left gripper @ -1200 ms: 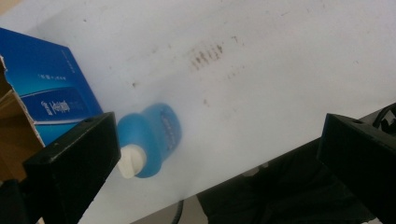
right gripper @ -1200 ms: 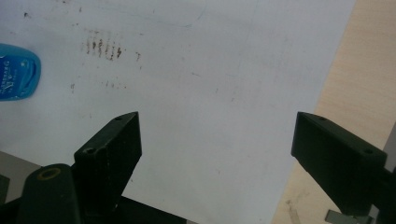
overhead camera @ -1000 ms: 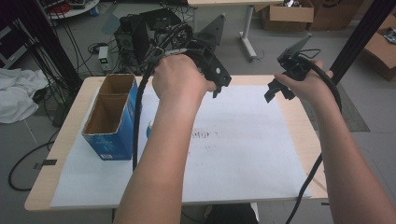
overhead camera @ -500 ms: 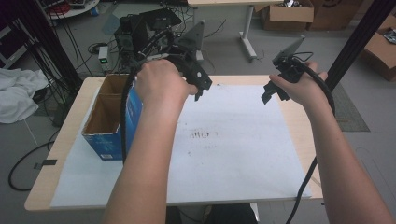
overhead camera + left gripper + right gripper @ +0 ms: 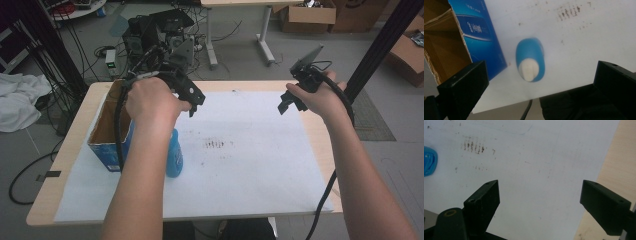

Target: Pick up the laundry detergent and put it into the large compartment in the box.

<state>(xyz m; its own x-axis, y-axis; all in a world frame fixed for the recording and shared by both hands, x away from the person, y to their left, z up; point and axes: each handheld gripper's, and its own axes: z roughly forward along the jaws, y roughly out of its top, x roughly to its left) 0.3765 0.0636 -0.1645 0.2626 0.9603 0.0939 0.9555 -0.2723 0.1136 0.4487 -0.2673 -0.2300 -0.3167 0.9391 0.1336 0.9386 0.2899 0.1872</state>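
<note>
Left gripper view: my left gripper (image 5: 534,87) hangs wide open and empty above the blue bottle (image 5: 530,59), which stands just beside the blue box (image 5: 477,32). I judge next I must lower around it. My right gripper (image 5: 540,202) is open, empty.

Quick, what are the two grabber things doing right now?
Left gripper: open, holding nothing, above the blue bottle.
Right gripper: open, holding nothing.

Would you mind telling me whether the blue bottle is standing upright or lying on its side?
Upright: the left gripper view looks straight down on the blue bottle and its white cap, beside the box.
</note>
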